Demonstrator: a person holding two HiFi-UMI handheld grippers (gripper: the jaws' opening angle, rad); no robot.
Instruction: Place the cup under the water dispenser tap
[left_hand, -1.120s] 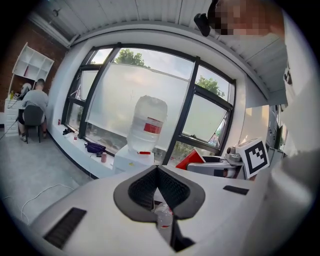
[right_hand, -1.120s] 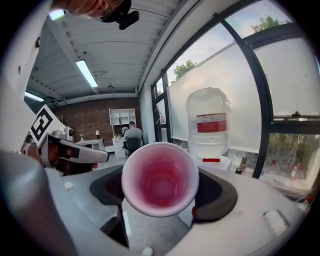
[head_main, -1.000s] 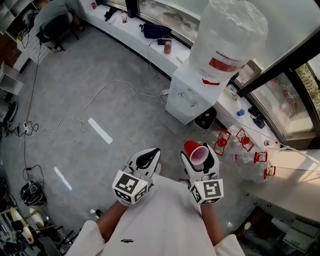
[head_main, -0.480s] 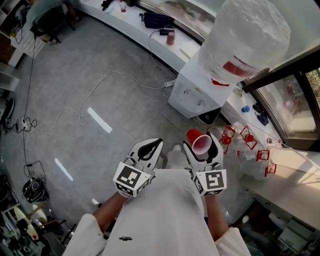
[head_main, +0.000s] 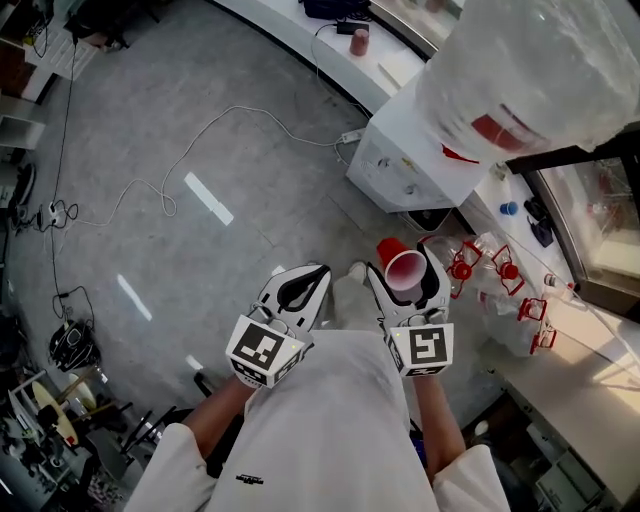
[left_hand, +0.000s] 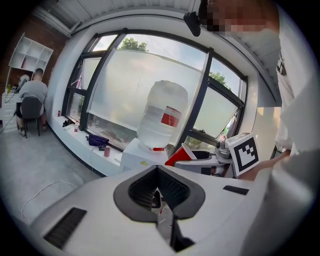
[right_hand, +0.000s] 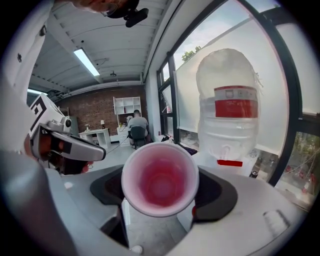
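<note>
**Red cup gripped in the right claw, dispenser just ahead**

From the head view, the right gripper (head_main: 404, 277) is clamped on the cup (head_main: 400, 262), with one jaw on each side of its wall. The cup is up in the air over the grey floor (head_main: 250, 220), just in front of the person's white shirt (head_main: 330, 420).

It's a red plastic cup, smooth outside, with a pale pinkish-white lining and a thin rolled rim. It sits tipped over in the grip. The mouth faces up and back toward the person, and the base points toward the water dispenser (head_main: 405, 160).

In the right gripper view the cup (right_hand: 159, 177) fills the middle: a round white rim, rosy walls and a deeper red at the bottom. The black pads (right_hand: 216, 192) hug it left and right. Beyond it rises the dispenser's big clear bottle (right_hand: 230, 107) with its red label.

The left gripper (head_main: 318, 270) rides just beside the right one. Its own view shows the left gripper (left_hand: 158, 169) with jaws closed tip to tip and nothing between them. The same view catches the cup (left_hand: 177, 156) from the side as a red cone with a white lip.

The dispenser is a white cabinet standing on the floor against the window ledge (head_main: 290, 45), bottle (head_main: 530, 70) upended on top. The cup is near the dispenser but not touching it, and it is not yet under the tap.
</note>
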